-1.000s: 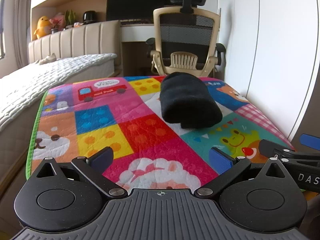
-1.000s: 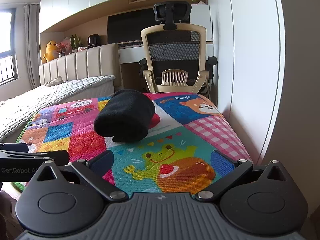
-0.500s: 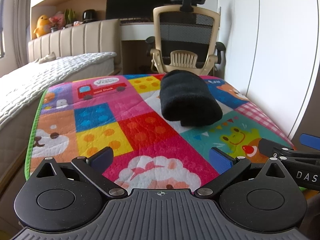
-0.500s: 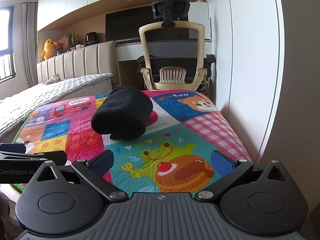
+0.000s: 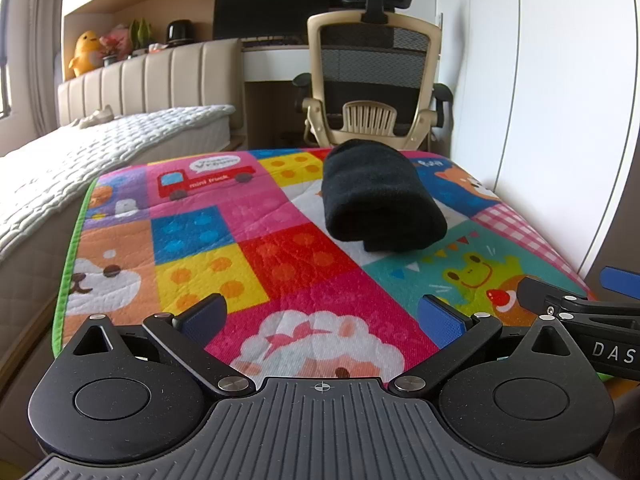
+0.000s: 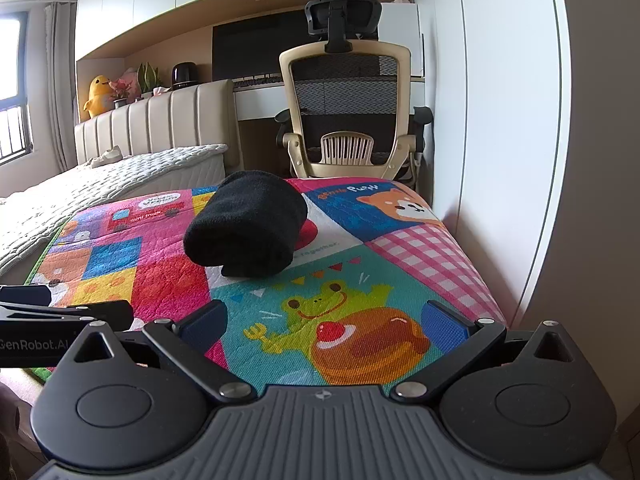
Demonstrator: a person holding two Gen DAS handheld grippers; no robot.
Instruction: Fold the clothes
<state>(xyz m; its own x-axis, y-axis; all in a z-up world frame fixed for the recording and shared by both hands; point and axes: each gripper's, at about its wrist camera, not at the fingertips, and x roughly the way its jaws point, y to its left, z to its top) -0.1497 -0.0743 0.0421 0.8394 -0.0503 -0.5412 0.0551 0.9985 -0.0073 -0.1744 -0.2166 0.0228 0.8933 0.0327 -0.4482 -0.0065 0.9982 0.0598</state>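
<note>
Bright cartoon blocks cover the quilted play mat (image 5: 280,256) spread out before me, its squares showing a red truck, a dog face, a sheep and a green frog. On that mat, toward its far end, lies the black fleece garment folded into a thick soft bundle (image 5: 380,196); in the right wrist view the same bundle (image 6: 248,224) sits on the white patch just beyond the frog square, with one loose layer poking out at its near lower edge.

My left gripper (image 5: 322,314) hangs over the near edge of the mat, above the sheep, its blue-padded fingers (image 5: 202,314) spread wide with nothing between them, well short of the bundle. My right gripper (image 6: 324,316) is over the frog and pancake picture, its fingers (image 6: 444,320) likewise spread apart and empty, nearer to the bundle yet not touching it. Each gripper shows at the edge of the other's view, side by side at the near end of the mat.

Beyond the far end of the mat stands a beige mesh-backed office chair with a black headrest (image 5: 376,80). Left of the mat runs a bed with a white quilted cover (image 5: 100,148) and a cream padded headboard (image 6: 160,124).
</note>
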